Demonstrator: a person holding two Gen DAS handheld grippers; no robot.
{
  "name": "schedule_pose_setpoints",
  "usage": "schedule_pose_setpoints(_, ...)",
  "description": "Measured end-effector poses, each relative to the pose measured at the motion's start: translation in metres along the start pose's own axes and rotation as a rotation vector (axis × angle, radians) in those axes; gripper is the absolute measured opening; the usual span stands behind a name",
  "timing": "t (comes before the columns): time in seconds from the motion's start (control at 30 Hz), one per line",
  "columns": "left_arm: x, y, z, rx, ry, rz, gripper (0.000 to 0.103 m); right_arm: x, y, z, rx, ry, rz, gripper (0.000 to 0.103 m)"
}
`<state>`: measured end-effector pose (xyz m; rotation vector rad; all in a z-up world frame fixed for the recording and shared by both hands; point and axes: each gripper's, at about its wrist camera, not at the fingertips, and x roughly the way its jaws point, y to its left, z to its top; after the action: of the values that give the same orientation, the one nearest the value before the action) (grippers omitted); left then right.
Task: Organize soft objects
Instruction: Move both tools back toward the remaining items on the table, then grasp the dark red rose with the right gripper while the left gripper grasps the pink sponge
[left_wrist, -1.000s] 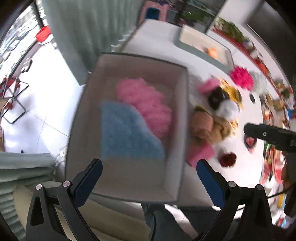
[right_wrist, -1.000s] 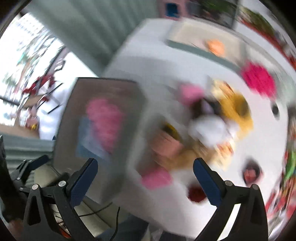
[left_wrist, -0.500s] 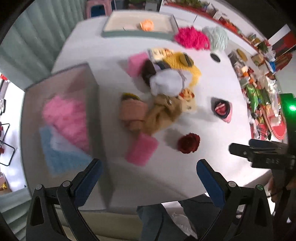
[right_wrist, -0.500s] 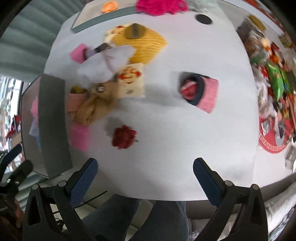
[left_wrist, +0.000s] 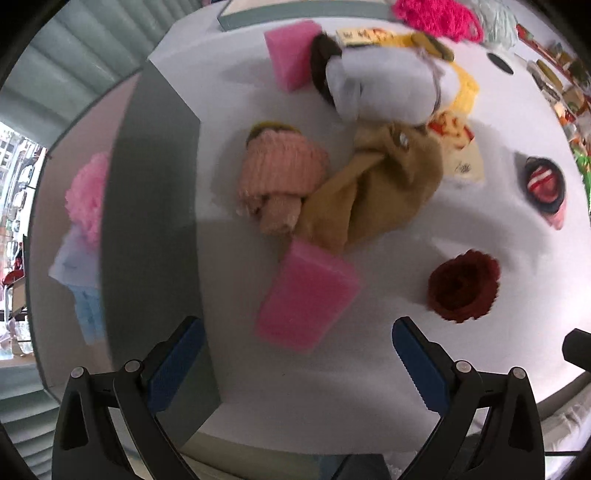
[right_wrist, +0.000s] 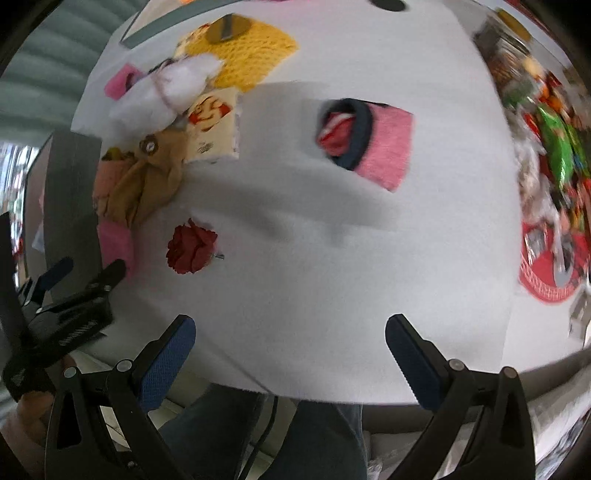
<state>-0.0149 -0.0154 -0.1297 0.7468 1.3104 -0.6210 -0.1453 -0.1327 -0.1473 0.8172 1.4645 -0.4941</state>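
My left gripper (left_wrist: 295, 349) is open and empty, hovering just before a pink sponge (left_wrist: 308, 293) on the white table. Beyond the sponge lie a peach knitted piece (left_wrist: 279, 177), a tan cloth (left_wrist: 373, 195) and a white plush (left_wrist: 384, 88); a dark red fabric flower (left_wrist: 463, 291) sits to the right. A grey box (left_wrist: 151, 206) on the left holds a pink fluffy item (left_wrist: 86, 199) and a blue one (left_wrist: 86, 306). My right gripper (right_wrist: 290, 349) is open and empty above bare table, the red flower (right_wrist: 192, 245) ahead-left, and the left gripper (right_wrist: 74, 280) shows at its left.
A second pink sponge (left_wrist: 293, 51), a yellow knit (right_wrist: 247, 51), a printed cream cloth (right_wrist: 212, 125) and a pink-and-navy roll (right_wrist: 364, 138) lie further out. A magenta pom-pom (left_wrist: 436, 14) and a tray (left_wrist: 303, 9) sit at the far edge. Snack packets (right_wrist: 554, 147) crowd the right side.
Both grippers swung from over the box to the table, then came lower. The left now hovers close to the pink sponge; the right faces bare table near the flower.
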Motion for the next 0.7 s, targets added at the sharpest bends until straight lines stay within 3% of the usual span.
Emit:
schedule_pose_setpoints(0.4, 0.018, -0.002, 0.003, 0.109, -0.032, 0.095, 0.102, 0.063, 0.105, 0.018, -0.59, -0.064, -0.068, 0.101)
schedule_pose_setpoints(0.43, 0.017, -0.001, 0.005, 0.103, -0.032, 0.096, 0.102, 0.067, 0.109, 0.019, -0.618, -0.067, -0.072, 0.096)
schedule_pose_setpoints(0.5, 0.017, 0.001, 0.008, 0.091, -0.028, 0.088, 0.102, 0.076, 0.116, 0.021, -0.674, -0.057, -0.063, 0.075)
schedule_pose_setpoints(0.57, 0.016, -0.004, 0.015, 0.091, -0.023, 0.084, 0.102, 0.079, 0.121, 0.021, -0.715, -0.057, -0.082, 0.04)
schedule_pose_setpoints(0.7, 0.017, -0.018, 0.016, 0.122, -0.013, 0.069, 0.102, 0.069, 0.116, 0.018, -0.685, -0.031, -0.059, 0.035)
